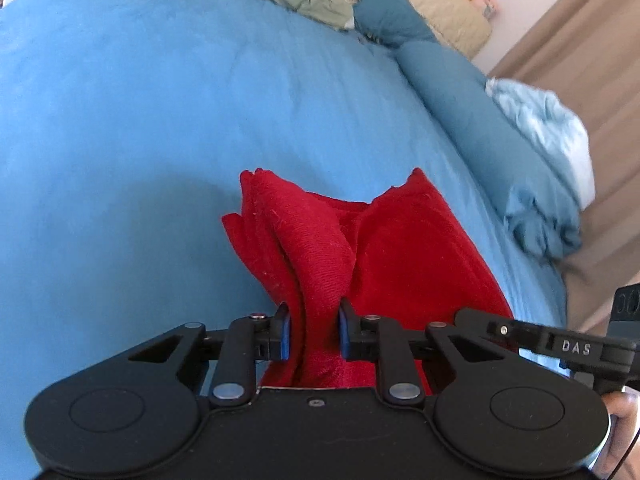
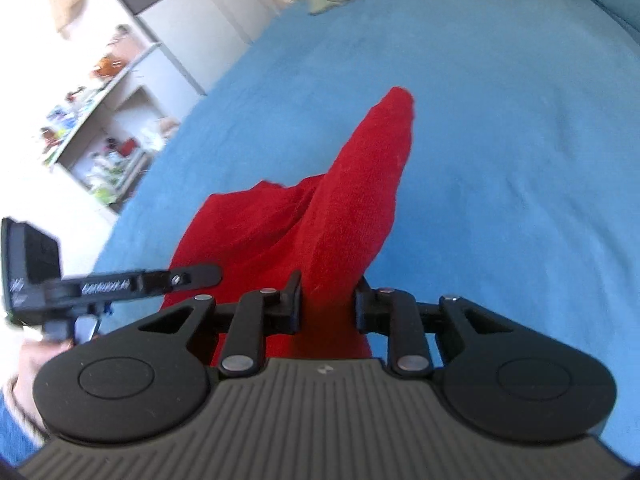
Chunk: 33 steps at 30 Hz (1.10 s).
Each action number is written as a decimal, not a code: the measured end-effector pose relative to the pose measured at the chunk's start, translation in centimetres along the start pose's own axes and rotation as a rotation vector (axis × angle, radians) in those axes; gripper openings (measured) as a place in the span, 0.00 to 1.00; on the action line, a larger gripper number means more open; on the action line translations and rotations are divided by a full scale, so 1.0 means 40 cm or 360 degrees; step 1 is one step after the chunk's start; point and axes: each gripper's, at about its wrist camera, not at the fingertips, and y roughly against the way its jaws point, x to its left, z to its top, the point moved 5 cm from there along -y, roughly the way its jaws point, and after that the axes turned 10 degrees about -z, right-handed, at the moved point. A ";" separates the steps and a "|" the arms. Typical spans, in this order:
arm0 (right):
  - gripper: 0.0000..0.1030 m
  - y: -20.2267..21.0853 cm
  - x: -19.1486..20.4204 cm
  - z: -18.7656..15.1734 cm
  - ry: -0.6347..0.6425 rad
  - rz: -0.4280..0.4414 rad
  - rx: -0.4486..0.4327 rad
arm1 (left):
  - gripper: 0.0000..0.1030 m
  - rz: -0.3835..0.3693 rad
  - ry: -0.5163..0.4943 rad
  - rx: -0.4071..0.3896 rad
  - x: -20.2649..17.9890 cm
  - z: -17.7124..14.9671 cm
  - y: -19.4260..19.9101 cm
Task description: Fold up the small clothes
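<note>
Both grippers point(image 1: 314, 330) point(image 2: 328, 304) on red cloth point(image 1: 400, 248)

The cloth point(image 1: 320, 248) lies on the bedspread point(image 1: 140, 120) at lower centre — pillows point(image 1: 420, 28) upper right, shelves point(image 2: 108, 128) far left.

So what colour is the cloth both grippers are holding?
Solid red cloth, no pattern, lying on a blue bedcover. Sharpest in the left wrist view.

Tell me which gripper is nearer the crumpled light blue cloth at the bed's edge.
Right. The right gripper lies between the left gripper and the cloth.
</note>
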 end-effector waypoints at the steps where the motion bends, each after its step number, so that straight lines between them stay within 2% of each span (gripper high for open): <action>1: 0.48 0.002 -0.021 -0.018 -0.0025 -0.0038 0.0015 | 0.28 0.0034 0.0002 0.0021 -0.005 -0.014 -0.016; 2: 0.54 0.007 -0.039 -0.031 -0.0039 -0.0105 0.0022 | 0.35 0.0095 -0.0007 0.0023 -0.008 -0.026 -0.020; 3: 0.72 0.013 -0.054 -0.042 -0.0046 -0.0161 0.0028 | 0.41 0.0159 -0.0038 0.0011 -0.015 -0.029 -0.018; 4: 0.90 0.026 -0.064 -0.048 -0.0050 -0.0197 0.0008 | 0.59 0.0218 -0.0081 -0.0006 -0.018 -0.037 -0.005; 5: 0.96 0.046 -0.073 -0.054 -0.0044 -0.0210 -0.0043 | 0.79 0.0272 -0.0129 -0.0041 -0.023 -0.038 0.010; 7: 1.00 0.082 -0.085 -0.063 0.0009 -0.0243 -0.0127 | 0.88 0.0353 -0.0211 -0.0122 -0.035 -0.037 0.038; 11: 1.00 0.073 -0.098 -0.084 0.0145 -0.0396 -0.0103 | 0.88 0.0478 -0.0309 -0.0128 -0.033 -0.049 0.042; 16: 1.00 0.000 -0.122 -0.130 0.0264 -0.0557 -0.0014 | 0.88 0.0584 -0.0426 -0.0009 -0.015 -0.115 -0.007; 18: 1.00 -0.007 -0.138 -0.153 0.0258 -0.0552 -0.0026 | 0.88 0.0641 -0.0470 0.0036 0.003 -0.136 -0.029; 22: 1.00 0.000 -0.147 -0.155 0.0183 -0.0535 -0.0046 | 0.87 0.0639 -0.0432 0.0030 0.013 -0.129 -0.030; 24: 1.00 0.030 -0.134 -0.151 0.0196 -0.0546 -0.0084 | 0.82 0.0669 -0.0467 0.0000 -0.007 -0.120 -0.003; 29: 1.00 0.172 -0.077 -0.134 0.0259 -0.0520 -0.0236 | 0.84 0.0663 -0.0528 -0.0165 -0.110 -0.093 0.123; 33: 1.00 0.317 -0.018 -0.133 0.0271 -0.0546 -0.0347 | 1.00 0.0701 -0.0572 -0.0320 -0.222 -0.098 0.251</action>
